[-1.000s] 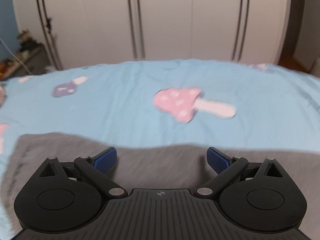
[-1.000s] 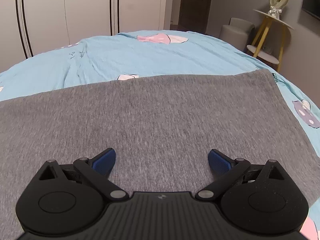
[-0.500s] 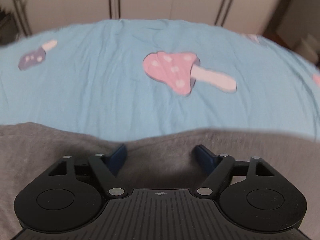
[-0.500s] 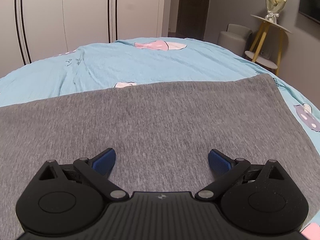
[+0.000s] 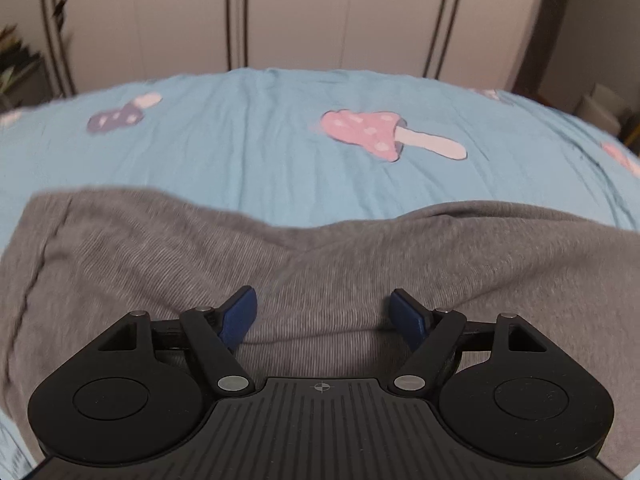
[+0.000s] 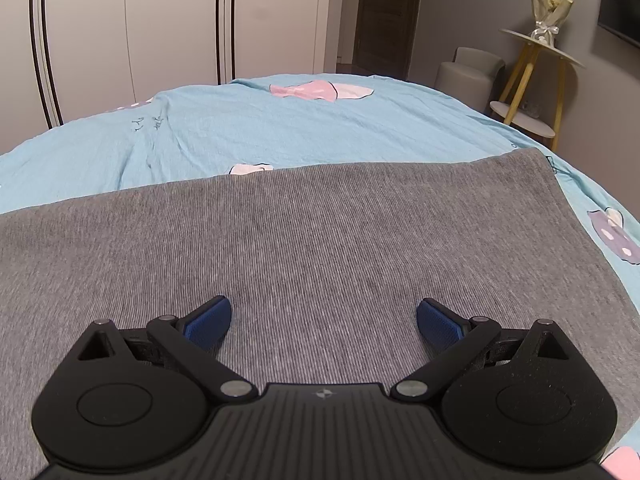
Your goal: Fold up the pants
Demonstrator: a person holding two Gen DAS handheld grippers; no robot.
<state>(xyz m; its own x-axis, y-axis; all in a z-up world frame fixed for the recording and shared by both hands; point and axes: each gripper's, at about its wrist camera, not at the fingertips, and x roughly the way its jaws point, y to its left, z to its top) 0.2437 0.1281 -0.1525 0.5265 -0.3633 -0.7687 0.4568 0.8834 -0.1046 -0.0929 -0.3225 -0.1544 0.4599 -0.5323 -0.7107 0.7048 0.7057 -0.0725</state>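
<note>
While both spread-fingered tools are hovering over the pants (image 6: 304,240), the left gripper (image 5: 322,312) and right gripper (image 6: 323,320) are likely lining up to pinch an edge.

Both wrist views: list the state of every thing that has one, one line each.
Left hand-held gripper: open, blue fingers apart over the fabric, holding nothing.
Right hand-held gripper: open, holding nothing.
Grey knit pants: spread flat and smooth in the right wrist view; rumpled, with a wavy far edge, in the left wrist view.
Light blue mushroom-print bedsheet: spread out, lightly wrinkled.
Dark wooden door: shut.
</note>
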